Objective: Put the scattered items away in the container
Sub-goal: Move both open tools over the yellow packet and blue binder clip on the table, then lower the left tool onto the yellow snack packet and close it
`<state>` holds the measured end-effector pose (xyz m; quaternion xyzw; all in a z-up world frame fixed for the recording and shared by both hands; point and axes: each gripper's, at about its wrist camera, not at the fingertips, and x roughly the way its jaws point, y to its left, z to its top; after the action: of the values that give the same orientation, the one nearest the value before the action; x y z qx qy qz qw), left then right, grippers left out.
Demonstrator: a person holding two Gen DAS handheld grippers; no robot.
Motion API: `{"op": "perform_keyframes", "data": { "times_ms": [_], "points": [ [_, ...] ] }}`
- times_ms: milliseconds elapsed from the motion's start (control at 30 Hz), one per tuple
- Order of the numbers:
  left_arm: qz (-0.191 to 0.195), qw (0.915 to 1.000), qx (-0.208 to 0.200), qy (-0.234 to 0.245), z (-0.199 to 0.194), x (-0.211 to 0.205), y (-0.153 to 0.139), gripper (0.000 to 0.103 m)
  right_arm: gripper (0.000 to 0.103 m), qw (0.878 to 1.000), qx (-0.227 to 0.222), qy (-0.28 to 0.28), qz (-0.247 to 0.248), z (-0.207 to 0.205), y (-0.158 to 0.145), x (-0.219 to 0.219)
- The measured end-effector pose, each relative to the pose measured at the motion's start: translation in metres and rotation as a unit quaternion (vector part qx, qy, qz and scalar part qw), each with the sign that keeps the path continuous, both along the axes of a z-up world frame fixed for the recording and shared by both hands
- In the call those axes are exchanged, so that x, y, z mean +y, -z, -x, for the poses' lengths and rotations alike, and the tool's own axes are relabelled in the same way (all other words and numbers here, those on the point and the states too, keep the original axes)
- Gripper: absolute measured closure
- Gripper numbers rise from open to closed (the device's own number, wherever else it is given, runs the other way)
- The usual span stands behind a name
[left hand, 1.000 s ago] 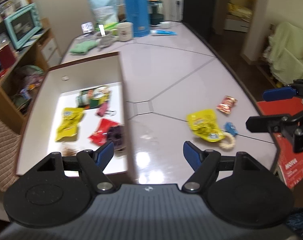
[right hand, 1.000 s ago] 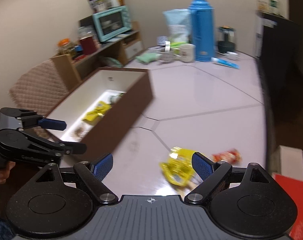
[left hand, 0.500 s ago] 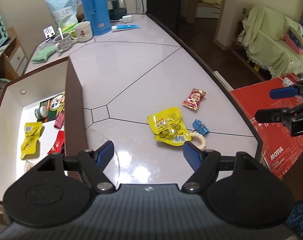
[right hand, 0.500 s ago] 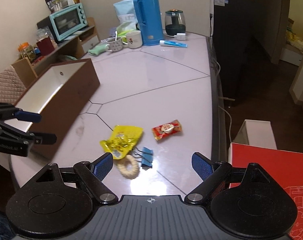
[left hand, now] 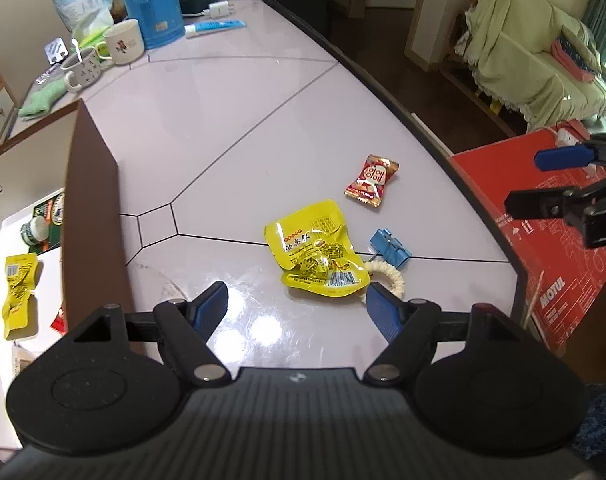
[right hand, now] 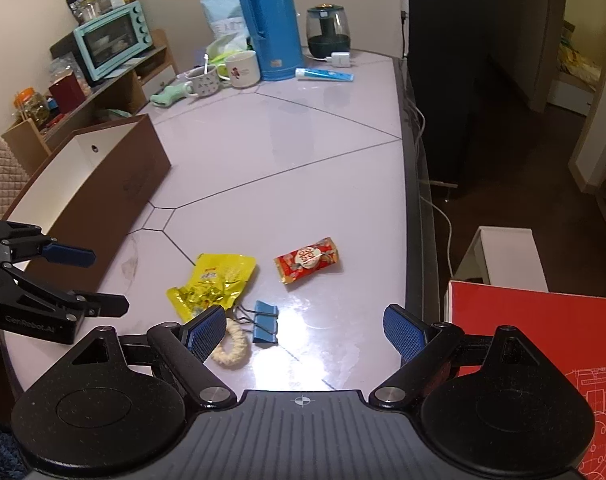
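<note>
A crumpled yellow snack packet (left hand: pixel 315 254) (right hand: pixel 213 284) lies on the pale table with a cream hair ring (left hand: pixel 387 278) (right hand: pixel 231 346), a blue binder clip (left hand: pixel 389 247) (right hand: pixel 266 326) and a red candy wrapper (left hand: pixel 371 180) (right hand: pixel 307 259) around it. The brown box (left hand: pixel 91 216) (right hand: pixel 115 196) with white walls stands at the left and holds a yellow packet (left hand: pixel 19 288) and other items. My left gripper (left hand: pixel 297 308) (right hand: pixel 99 280) is open just short of the yellow packet. Near the table's front edge my right gripper (right hand: pixel 305 332) (left hand: pixel 543 182) is open above the clip.
A blue thermos (right hand: pixel 269 20), mugs (right hand: pixel 243 68), a toothpaste tube (right hand: pixel 325 75) and a green cloth (left hand: pixel 43 96) stand at the table's far end. A red carton (left hand: pixel 551 256) (right hand: pixel 543 344) sits beside the table's right edge. A mint oven (right hand: pixel 111 44) is on a shelf at the left.
Both views have swung from the box toward the scattered items. My left gripper has moved right and closer to the yellow packet; my right gripper has come over the clip. Both stay open.
</note>
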<state>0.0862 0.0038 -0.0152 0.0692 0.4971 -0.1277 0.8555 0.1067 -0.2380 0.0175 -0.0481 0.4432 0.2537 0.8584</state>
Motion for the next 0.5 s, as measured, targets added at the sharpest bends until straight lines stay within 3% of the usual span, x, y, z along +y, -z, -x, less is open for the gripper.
{"op": "perform_keyframes", "data": {
  "times_ms": [500],
  "points": [
    [0.03, 0.9981, 0.052, -0.007, -0.049, -0.006, 0.049, 0.03, 0.015, 0.999, 0.035, 0.008, 0.013, -0.03, 0.019, 0.004]
  ]
}}
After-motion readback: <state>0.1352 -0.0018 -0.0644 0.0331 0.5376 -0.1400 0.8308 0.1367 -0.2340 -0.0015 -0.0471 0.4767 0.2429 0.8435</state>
